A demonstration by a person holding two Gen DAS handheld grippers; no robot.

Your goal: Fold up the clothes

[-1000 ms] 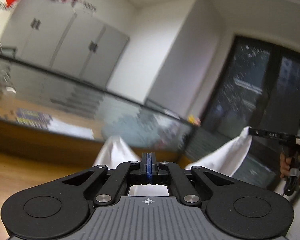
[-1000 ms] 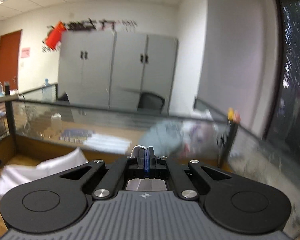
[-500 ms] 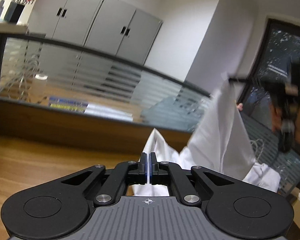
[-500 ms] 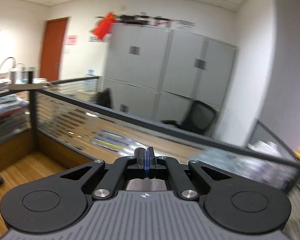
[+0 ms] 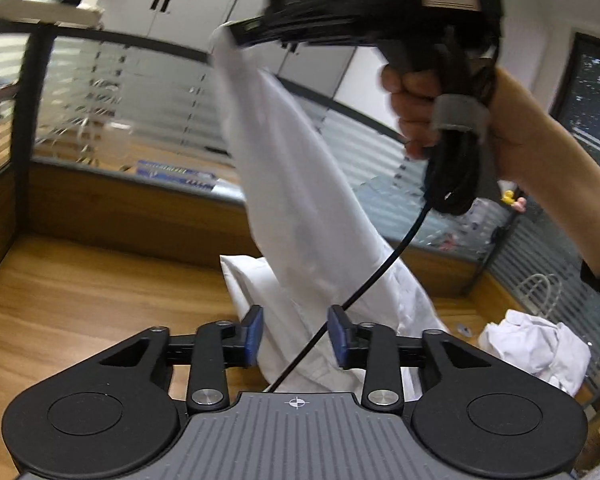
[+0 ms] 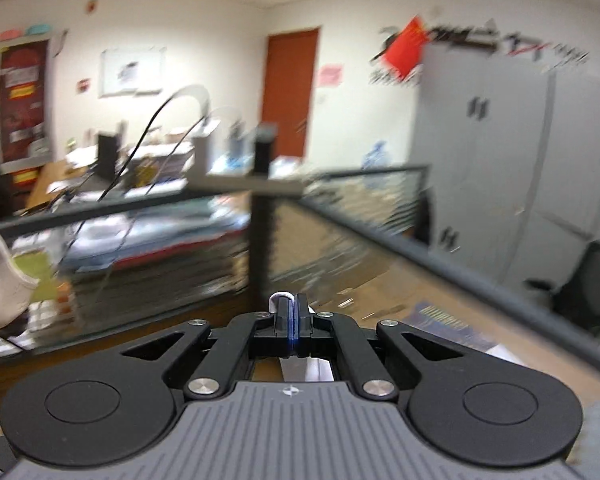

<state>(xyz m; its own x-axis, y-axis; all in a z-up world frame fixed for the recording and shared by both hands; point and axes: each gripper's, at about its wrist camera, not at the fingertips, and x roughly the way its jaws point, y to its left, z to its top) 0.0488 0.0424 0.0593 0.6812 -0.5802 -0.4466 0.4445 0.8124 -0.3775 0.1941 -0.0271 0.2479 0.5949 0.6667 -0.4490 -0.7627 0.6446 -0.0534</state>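
A white garment (image 5: 300, 184) hangs in a long drape from my right gripper (image 5: 230, 34), which a hand (image 5: 416, 108) holds high in the left wrist view. Its lower part lies bunched on the wooden desk (image 5: 80, 292). In the right wrist view, my right gripper (image 6: 291, 308) is shut, with a small fold of the white garment (image 6: 281, 296) poking out at its tip. My left gripper (image 5: 295, 336) sits low over the desk and its jaws are opening. The cloth shows in the gap between its blue pads (image 5: 252, 336), but they do not press on it.
A second crumpled white garment (image 5: 536, 344) lies at the desk's right end beside a wire basket (image 5: 536, 292). A black cable (image 5: 380, 268) dangles from the right gripper across the left jaws. A glass partition (image 5: 120, 108) bounds the far side of the desk.
The left jaws, shut on the cloth before, have parted and the left gripper has dipped. The right gripper swept leftward with the garment's corner and now hangs high in front.
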